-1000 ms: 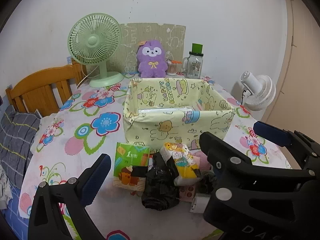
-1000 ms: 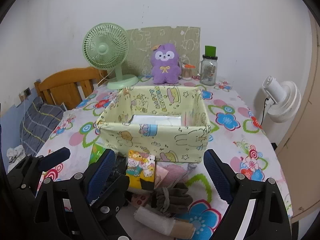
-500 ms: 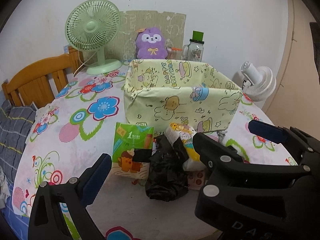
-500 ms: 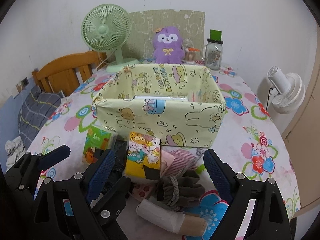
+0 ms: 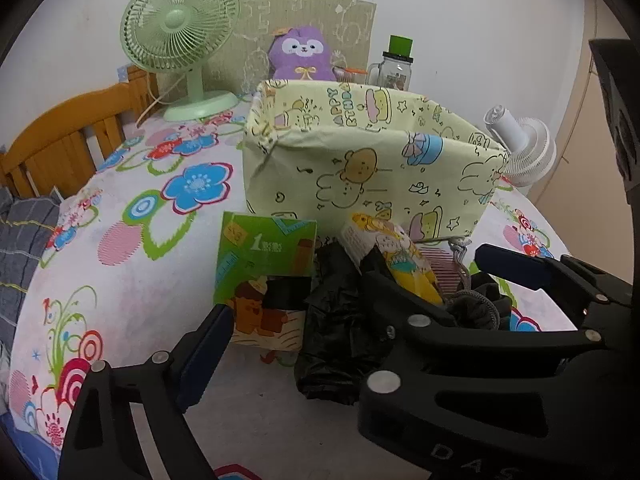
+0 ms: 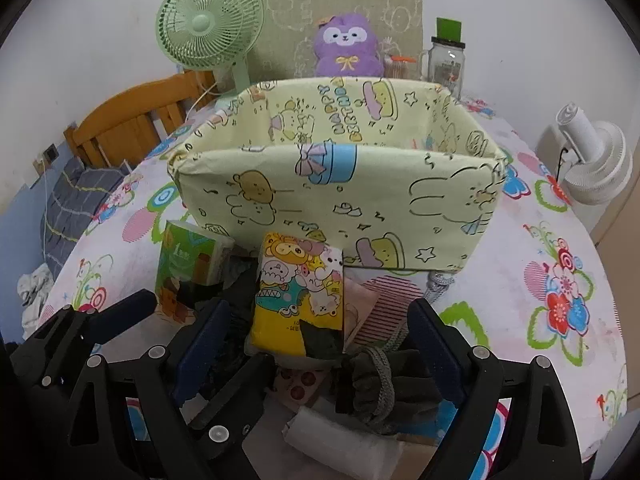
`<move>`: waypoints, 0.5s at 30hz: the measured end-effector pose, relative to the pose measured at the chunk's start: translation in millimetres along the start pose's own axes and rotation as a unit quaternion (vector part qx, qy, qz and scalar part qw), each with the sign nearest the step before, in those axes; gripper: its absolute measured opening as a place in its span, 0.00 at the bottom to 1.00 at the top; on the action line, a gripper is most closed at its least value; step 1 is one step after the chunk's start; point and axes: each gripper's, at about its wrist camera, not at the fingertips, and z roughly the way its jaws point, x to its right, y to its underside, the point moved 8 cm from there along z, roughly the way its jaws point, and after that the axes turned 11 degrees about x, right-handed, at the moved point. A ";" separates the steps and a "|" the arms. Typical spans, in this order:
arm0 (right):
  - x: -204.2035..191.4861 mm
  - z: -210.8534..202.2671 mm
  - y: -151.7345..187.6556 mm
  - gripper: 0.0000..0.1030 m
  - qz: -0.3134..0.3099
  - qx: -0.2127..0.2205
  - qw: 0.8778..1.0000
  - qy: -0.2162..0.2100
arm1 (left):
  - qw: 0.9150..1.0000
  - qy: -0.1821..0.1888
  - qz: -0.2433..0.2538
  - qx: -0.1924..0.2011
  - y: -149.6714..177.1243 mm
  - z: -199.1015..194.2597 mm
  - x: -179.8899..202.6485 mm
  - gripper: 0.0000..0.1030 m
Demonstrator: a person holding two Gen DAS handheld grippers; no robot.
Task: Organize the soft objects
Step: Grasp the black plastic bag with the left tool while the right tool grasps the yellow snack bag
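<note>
A pile of soft things lies in front of the pale yellow cartoon fabric basket (image 5: 360,184) (image 6: 320,200). It holds a green tissue pack (image 5: 264,256), a crumpled black plastic bag (image 5: 336,328), a yellow cartoon tissue pack (image 6: 296,292), a grey knit glove (image 6: 380,384) and a white roll (image 6: 340,440). My left gripper (image 5: 320,320) hovers low over the black bag with its jaws closing; its pads touch nothing. The right gripper (image 6: 318,312) is open, its fingers on either side of the yellow pack without contact. The two grippers overlap, so the left one's right finger is hidden.
At the table's back stand a green desk fan (image 5: 180,32), a purple plush (image 5: 300,52) and a glass jar (image 5: 396,68). A white fan (image 5: 524,148) stands off the right edge and a wooden chair (image 5: 68,128) at the left. A pink striped cloth (image 6: 384,292) lies by the basket.
Both grippers have sunk and moved in toward the pile, which now looks larger. The basket's inside has dropped out of sight behind its front wall. The left jaws have narrowed slightly.
</note>
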 end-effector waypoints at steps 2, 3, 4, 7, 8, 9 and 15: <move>-0.8 3.6 2.0 0.89 0.001 -0.007 1.000 -0.002 | 1.000 0.000 -0.001 -0.004 1.6 2.5 0.0 0.87; -1.1 5.9 2.7 0.89 0.001 -0.010 1.000 -0.004 | 1.000 0.000 0.000 -0.006 2.2 4.0 0.6 0.87; -1.5 7.2 3.7 0.87 0.001 -0.012 1.000 -0.005 | 1.000 -0.001 0.001 -0.007 2.5 4.8 0.2 0.86; -2.8 12.1 6.6 0.76 0.003 -0.020 1.000 -0.010 | 1.000 -0.003 0.002 -0.009 3.3 6.4 -0.5 0.86; -3.2 13.3 7.4 0.73 0.005 -0.022 1.000 -0.013 | 1.000 -0.003 0.002 -0.009 3.4 6.7 -0.7 0.86; -3.5 14.8 8.1 0.68 0.009 -0.024 0.999 -0.019 | 1.000 -0.003 0.002 -0.010 3.5 6.9 -0.9 0.86; -6.4 15.5 8.8 0.52 0.019 -0.026 0.999 -0.043 | 1.000 -0.008 0.007 -0.011 4.0 6.0 -0.3 0.85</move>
